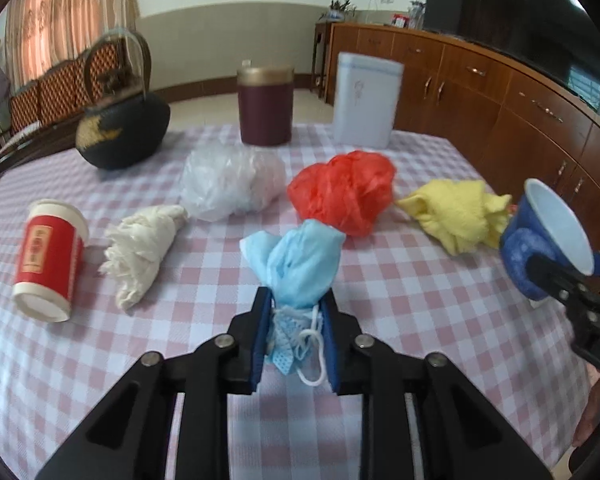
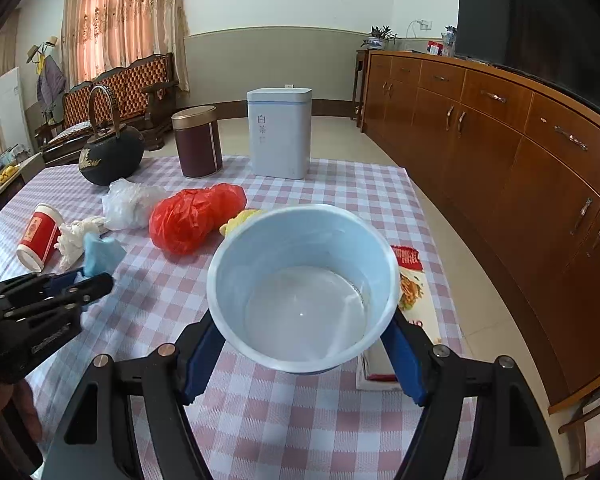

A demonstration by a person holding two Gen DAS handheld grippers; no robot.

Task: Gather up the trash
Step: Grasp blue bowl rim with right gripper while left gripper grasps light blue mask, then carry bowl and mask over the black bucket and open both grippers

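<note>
checked pink-and-white cloth covers the table [image 1: 400, 320], which stands in a living room with a wooden sideboard [image 2: 500, 128] along the right wall.

the blue face mask [image 1: 300, 264] is clamped between the blue pads of the left gripper [image 1: 296, 300], at the near edge of the table. its crumpled body points forward, away from the gripper, and its ear loop hangs down between the fingers. whether the mask rests on the cloth or is lifted clear cannot be told.

the blue cup [image 2: 304, 284] is gripped by its sides in the right gripper [image 2: 304, 344], near the right edge of the table, mouth tilted toward the right wrist camera. its inside looks empty. from the left gripper, the cup lies to the right and slightly forward, with open cloth between them. judgement: if the cup serves as the trash container, the coming move is a rightward carry of the mask to the cup mouth, and the left gripper is the one that must travel.

further out, other trash lies in a band across the middle of the table: a red plastic bag [image 1: 344, 196], a yellow cloth [image 1: 456, 216], a clear plastic bag [image 1: 228, 184], a white tissue wad [image 1: 144, 248] and a toppled red paper cup [image 1: 48, 260] near the left edge. a kettle [image 1: 120, 136], a maroon canister [image 1: 266, 106] and a white bin [image 1: 366, 100] stand along the far edge.

the cup hides most of the yellow cloth and part of a printed package [image 2: 412, 292] in the right wrist view. the left wrist view is motion-blurred.
</note>
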